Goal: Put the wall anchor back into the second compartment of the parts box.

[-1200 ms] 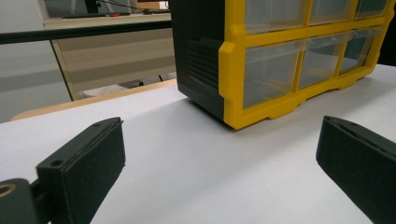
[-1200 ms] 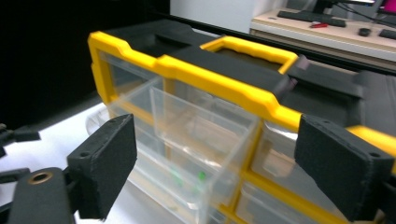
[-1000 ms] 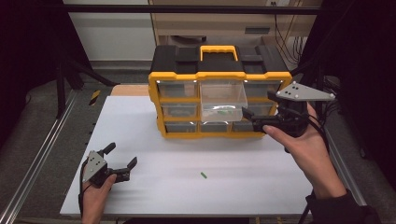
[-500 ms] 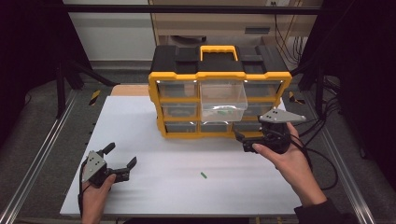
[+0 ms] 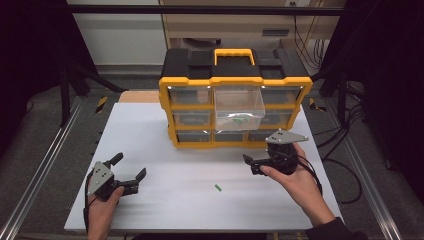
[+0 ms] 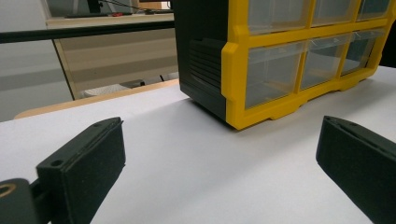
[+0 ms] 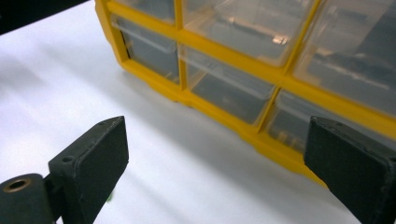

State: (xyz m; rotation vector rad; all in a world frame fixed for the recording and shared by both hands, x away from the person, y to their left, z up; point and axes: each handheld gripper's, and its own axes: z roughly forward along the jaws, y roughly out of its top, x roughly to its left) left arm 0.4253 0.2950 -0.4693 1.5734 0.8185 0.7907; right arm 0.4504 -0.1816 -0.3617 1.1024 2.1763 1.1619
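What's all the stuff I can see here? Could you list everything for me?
Drawer cabinet: one, yellow frame with black top and yellow handle, at the far middle of the table.
Open drawer: one, clear plastic, pulled out of the cabinet's top middle slot, small green bits inside.
Closed drawers: several, clear plastic, in the other slots of the cabinet.
Small green piece: one, green, loose on the table between the two claws.
Table: one, white top.
Left claw: one, black with grey plate, near left of the table, jaws open, holding nothing.
Right claw: one, black with grey plate, in front of the cabinet's right end, jaws open, holding nothing.
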